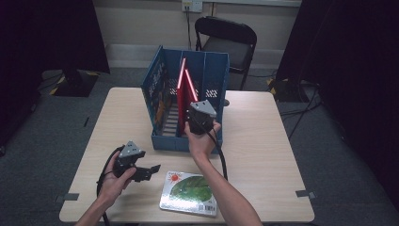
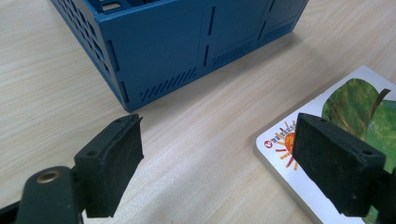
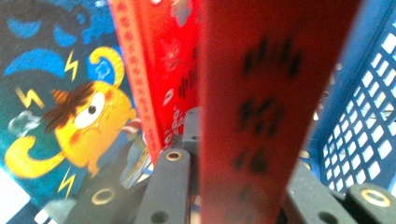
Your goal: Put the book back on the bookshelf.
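A: Right claw (image 3: 224,205) view was mostly blur. The red book (image 3: 261,116) sat so close that its black spine lettering couldn't be read, and it covered the pads.

B: High view any help?

A: No. There the hand and claw body (image 1: 201,117) hid the grip point, and the blue crate (image 1: 190,141) wall hid the book's lower edge.

B: Other books in the crate?

A: The second red book (image 3: 159,70) was cut off at the top edge, text too small. The cartoon cover (image 3: 70,116) was cropped left.

B: Left side?

A: The picture book (image 2: 345,140) on the table (image 2: 196,154) ran off the frame's right and bottom, partly behind a pad. Logo text was illegible.
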Tool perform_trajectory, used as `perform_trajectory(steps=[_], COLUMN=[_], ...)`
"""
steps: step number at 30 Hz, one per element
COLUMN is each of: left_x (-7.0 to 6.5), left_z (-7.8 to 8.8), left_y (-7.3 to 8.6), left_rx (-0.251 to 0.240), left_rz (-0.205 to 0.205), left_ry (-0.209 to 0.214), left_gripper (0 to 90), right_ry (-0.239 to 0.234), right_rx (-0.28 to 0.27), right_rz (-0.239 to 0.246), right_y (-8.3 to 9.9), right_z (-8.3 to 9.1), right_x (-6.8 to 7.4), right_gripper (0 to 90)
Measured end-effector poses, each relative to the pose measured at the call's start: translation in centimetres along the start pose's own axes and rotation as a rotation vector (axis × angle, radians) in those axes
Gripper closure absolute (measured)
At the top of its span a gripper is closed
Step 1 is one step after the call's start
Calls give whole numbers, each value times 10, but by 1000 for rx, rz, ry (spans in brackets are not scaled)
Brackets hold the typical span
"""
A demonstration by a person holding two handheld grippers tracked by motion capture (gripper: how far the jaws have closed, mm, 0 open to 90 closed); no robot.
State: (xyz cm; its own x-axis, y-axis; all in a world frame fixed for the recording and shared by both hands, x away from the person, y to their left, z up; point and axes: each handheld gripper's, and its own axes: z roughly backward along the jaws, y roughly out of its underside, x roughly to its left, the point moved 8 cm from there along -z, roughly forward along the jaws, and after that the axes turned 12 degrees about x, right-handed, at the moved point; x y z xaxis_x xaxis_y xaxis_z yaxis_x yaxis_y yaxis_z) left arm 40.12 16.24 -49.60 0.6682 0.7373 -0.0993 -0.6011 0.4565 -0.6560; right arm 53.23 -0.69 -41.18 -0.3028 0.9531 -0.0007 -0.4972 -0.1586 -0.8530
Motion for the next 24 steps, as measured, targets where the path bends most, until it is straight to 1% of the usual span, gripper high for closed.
perform_trajectory(steps=[2,5,7,8,9,12,13,16,19,20,22,23,24], left_x=[0,0,0,0,0,1,1,0,-1,-1,-2,-2,-2], left_z=[0,0,0,0,0,0,0,0,-1,-1,-1,-2,-2], left_y=[0,0,0,0,0,0,0,0,0,0,0,0,0], left_rx=[0,4,3,4,5,2,4,-1,2,5,12,12,10], left_rz=[-2,-4,2,4,4,1,2,2,1,-6,-13,-9,-8], left_ry=[1,0,1,3,4,2,3,6,8,6,9,9,5], left_gripper=[160,160,160,160,160,160,160,160,160,160,160,160,160], right_ry=[-8,-14,-9,-12,-30,-57,-70,-106,-137,-148,-153,-158,-159], right_rx=[1,3,3,3,5,8,11,12,26,30,37,45,49], right_rz=[-1,15,42,41,37,40,34,24,33,36,51,67,70], right_y=[3,5,6,6,6,10,12,17,23,24,30,35,39], right_z=[2,5,6,6,7,10,12,20,25,26,29,30,30], right_x=[1,1,1,1,1,0,-1,-3,-5,-5,-5,-4,-3], right_gripper=[769,764,758,753,744,727,718,694,682,682,685,687,692])
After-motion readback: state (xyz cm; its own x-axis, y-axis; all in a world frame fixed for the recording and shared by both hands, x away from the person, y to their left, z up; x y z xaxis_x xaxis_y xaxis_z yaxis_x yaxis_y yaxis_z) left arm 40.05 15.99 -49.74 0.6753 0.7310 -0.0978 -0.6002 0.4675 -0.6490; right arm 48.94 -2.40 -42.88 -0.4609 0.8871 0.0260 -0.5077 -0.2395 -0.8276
